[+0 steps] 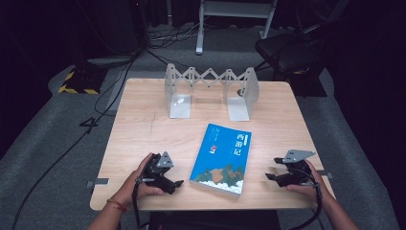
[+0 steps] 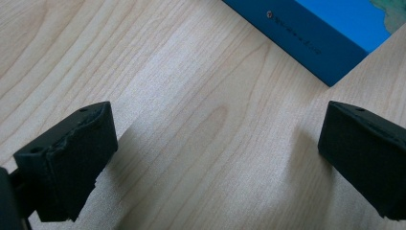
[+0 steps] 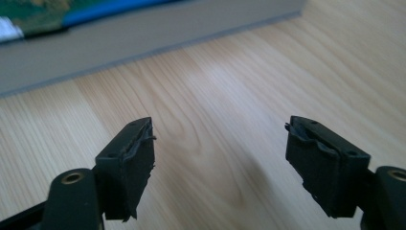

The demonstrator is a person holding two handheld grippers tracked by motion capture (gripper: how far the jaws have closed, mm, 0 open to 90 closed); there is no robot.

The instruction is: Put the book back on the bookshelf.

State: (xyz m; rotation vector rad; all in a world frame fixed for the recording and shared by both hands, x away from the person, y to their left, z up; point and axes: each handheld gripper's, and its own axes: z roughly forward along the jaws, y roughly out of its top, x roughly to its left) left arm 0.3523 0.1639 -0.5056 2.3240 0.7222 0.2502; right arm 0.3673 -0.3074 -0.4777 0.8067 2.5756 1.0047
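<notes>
High view: one blue book (image 1: 221, 158) lies flat on the wooden table (image 1: 143, 124), the left gripper (image 1: 176, 184) just beside its near-left corner, the right gripper (image 1: 269, 176) near its right edge, neither touching it. Beyond the book stands one folding metal book rack (image 1: 210, 91), which neither gripper view takes in. The left gripper view adds the book's blue spine (image 2: 306, 40); the right gripper view, its grey page edge (image 3: 143, 38). Both pairs of jaws stand wide apart, holding nothing, over bare wood.
</notes>
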